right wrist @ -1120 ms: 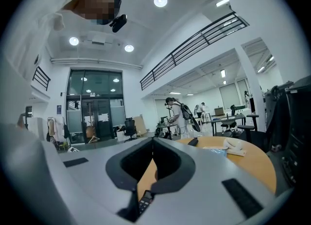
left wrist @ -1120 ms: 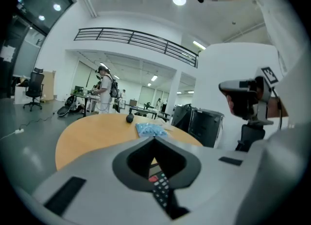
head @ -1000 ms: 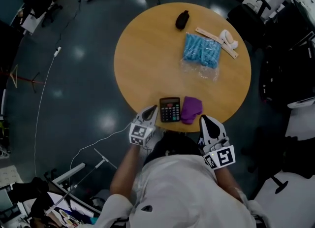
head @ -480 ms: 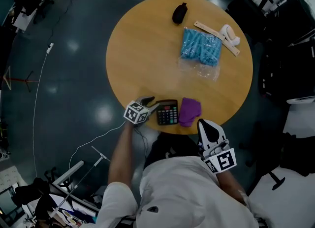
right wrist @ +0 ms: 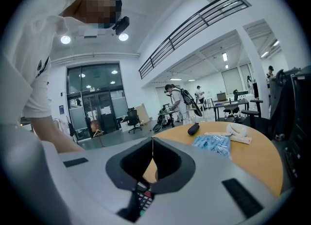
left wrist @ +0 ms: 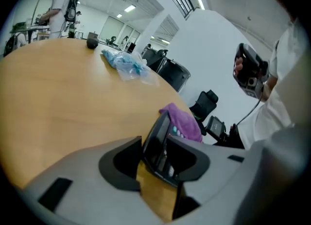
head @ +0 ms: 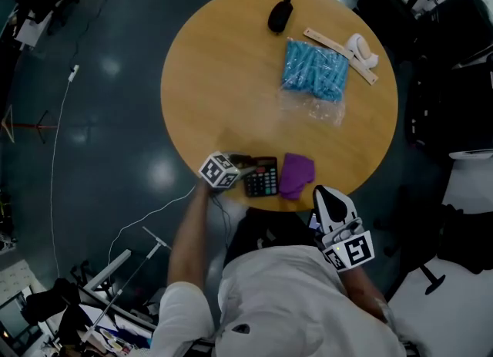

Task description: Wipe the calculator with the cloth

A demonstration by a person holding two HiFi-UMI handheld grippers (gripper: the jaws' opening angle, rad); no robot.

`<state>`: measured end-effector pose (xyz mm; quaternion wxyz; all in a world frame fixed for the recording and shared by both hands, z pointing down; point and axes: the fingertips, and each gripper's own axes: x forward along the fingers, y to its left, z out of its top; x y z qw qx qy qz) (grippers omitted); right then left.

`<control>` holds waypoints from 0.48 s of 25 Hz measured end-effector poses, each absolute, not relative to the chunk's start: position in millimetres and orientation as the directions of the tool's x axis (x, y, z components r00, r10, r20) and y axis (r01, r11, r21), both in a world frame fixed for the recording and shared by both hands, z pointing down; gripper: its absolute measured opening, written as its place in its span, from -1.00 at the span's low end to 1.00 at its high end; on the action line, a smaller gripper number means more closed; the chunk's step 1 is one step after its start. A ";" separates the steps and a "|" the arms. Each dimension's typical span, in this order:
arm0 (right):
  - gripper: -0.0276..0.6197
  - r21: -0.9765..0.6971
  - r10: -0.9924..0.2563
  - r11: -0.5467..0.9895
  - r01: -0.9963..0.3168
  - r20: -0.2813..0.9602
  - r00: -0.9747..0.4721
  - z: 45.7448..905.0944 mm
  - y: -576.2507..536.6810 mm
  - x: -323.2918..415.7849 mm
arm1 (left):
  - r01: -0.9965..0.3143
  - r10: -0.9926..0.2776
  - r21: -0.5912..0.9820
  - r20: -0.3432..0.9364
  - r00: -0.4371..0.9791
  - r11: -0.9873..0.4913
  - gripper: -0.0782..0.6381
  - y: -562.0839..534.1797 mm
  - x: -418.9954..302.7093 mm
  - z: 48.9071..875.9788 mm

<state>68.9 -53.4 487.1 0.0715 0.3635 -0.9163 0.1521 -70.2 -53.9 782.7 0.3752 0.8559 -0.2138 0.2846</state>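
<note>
Calculator (head: 262, 177) just beside purple cloth (head: 296, 175), round wooden table (head: 223, 78)

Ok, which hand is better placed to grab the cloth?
Right. The right gripper, shut and empty, sits just short of the cloth, which lies on its side of the calculator. The left gripper is opening with the calculator between its jaws.

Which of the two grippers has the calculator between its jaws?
The left gripper: its jaws are opening, with the calculator standing between them. The right gripper is shut and empty.
</note>
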 end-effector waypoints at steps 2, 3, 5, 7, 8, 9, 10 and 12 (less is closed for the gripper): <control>-0.86 -0.227 -0.649 0.684 -0.694 0.244 -0.720 487.9 -53.0 69.5 | -0.580 -0.172 0.557 0.616 0.769 -0.595 -0.34 -57.0 -68.5 780.6; -0.86 -0.226 -0.651 0.682 -0.696 0.247 -0.718 488.2 -52.8 69.8 | -0.577 -0.175 0.572 0.605 0.777 -0.583 -0.39 -57.6 -67.9 780.0; -0.86 -0.227 -0.653 0.679 -0.698 0.250 -0.715 488.5 -52.7 70.3 | -0.568 -0.170 0.593 0.591 0.789 -0.571 -0.49 -57.1 -67.2 779.1; -0.86 -0.229 -0.652 0.677 -0.699 0.254 -0.715 489.4 -53.4 71.4 | -0.557 -0.161 0.605 0.582 0.797 -0.569 -0.53 -56.0 -66.1 777.0; -0.86 -0.231 -0.651 0.677 -0.699 0.255 -0.715 490.2 -54.1 72.0 | -0.553 -0.159 0.609 0.578 0.800 -0.568 -0.54 -55.3 -65.4 775.5; -0.86 -0.233 -0.650 0.676 -0.698 0.257 -0.715 491.1 -54.7 72.5 | -0.550 -0.159 0.614 0.574 0.804 -0.566 -0.56 -54.3 -64.8 774.0; -0.86 -0.235 -0.649 0.677 -0.698 0.257 -0.716 492.1 -55.3 72.8 | -0.549 -0.162 0.619 0.569 0.806 -0.562 -0.57 -53.0 -64.2 772.4; -0.86 -0.234 -0.647 0.679 -0.695 0.256 -0.718 494.1 -56.5 72.8 | -0.554 -0.182 0.627 0.558 0.810 -0.548 -0.60 -50.3 -64.0 768.7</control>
